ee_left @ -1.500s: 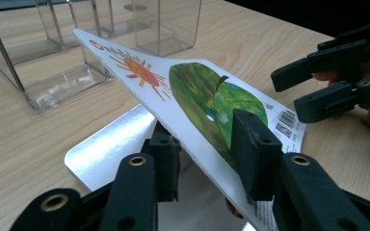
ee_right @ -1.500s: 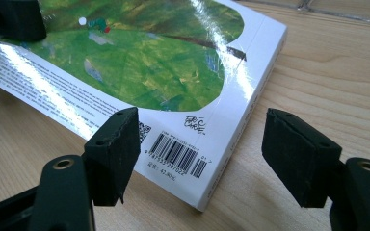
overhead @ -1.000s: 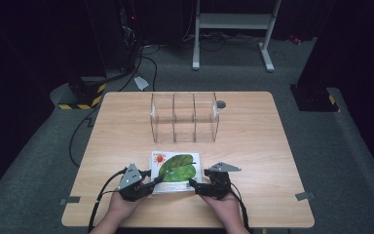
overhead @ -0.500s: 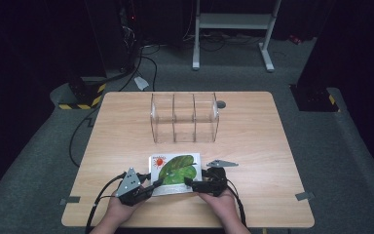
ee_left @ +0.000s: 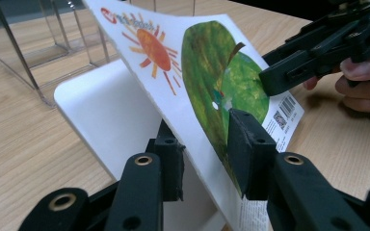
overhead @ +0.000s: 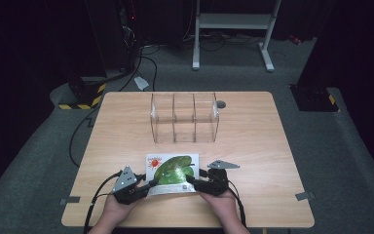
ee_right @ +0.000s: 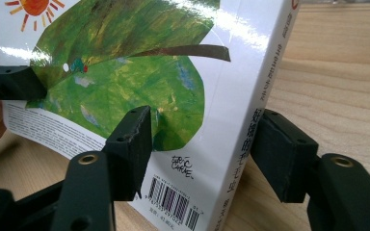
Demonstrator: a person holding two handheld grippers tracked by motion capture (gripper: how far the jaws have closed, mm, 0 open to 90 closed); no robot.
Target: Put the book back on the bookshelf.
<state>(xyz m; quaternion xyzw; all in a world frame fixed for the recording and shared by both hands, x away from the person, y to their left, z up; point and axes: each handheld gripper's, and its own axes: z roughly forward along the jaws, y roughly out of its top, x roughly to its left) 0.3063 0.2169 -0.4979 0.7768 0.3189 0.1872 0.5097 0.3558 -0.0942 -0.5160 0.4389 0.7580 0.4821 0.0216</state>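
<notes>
1. The picture book is lying on the table, on the near side of the clear three-compartment organizer and well apart from it; its cover shows a green leaf and an orange sun.

2. The left gripper is gripping the book's front cover at the edge farthest from the spine. In the left gripper view its fingers are pinching narrowly on that single cover, one pad on the printed face and the other beneath it.

3. That cover is being held up at a tilt, clear of the white page under it, so the book is standing partly open.

4. The right gripper is sitting at the book's spine side, on the side away from the left gripper. Its fingers have just been closing and are standing at about middle width around the thick spine edge.

5. In the right gripper view one finger is lying against the leaf picture near the barcode, and the other is against the book's underside beside the spine; whether they are pressing firmly I cannot tell.
</notes>
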